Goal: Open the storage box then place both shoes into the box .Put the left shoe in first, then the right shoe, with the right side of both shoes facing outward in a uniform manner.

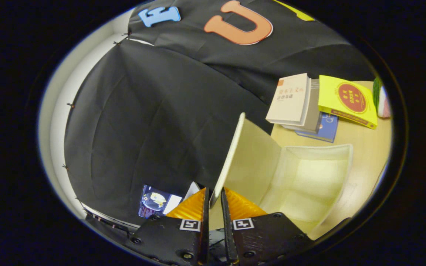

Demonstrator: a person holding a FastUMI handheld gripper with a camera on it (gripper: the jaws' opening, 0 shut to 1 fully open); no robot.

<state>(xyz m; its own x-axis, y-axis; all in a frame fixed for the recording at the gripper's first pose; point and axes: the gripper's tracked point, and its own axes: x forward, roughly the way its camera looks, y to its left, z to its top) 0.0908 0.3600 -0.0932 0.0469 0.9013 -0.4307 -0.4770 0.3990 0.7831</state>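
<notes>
1. The claw (213,201) is closed on the lower edge of the lid (231,155), one finger on each face. The lid stands swung up, nearly on edge, running from the fingers toward the middle of the frame.
2. The box (309,184) lies right of centre on the worktop (368,144), open, its pale inside bare as far as can be seen. No shoe is in it yet.
3. Risk: the grip is on a thin rim only. A twist of the wrist could let the lid slip out and drop shut over the opening.
4. Risk: pushing the lid further back could drag or tip the light box, since nothing appears to hold it down. It might slide toward the books (301,103) stacked just beyond it at upper right.
5. Risk: if the lid does not stay up by itself once released, loading the shoes would be blocked.
6. Hard to tell: the hinge between lid and box is lost in pale plastic, so how far the lid can swing is unclear.
7. The box's near corner is cut off behind the right finger.
8. A small screen (154,201) glows at lower left, too small to make out.
</notes>
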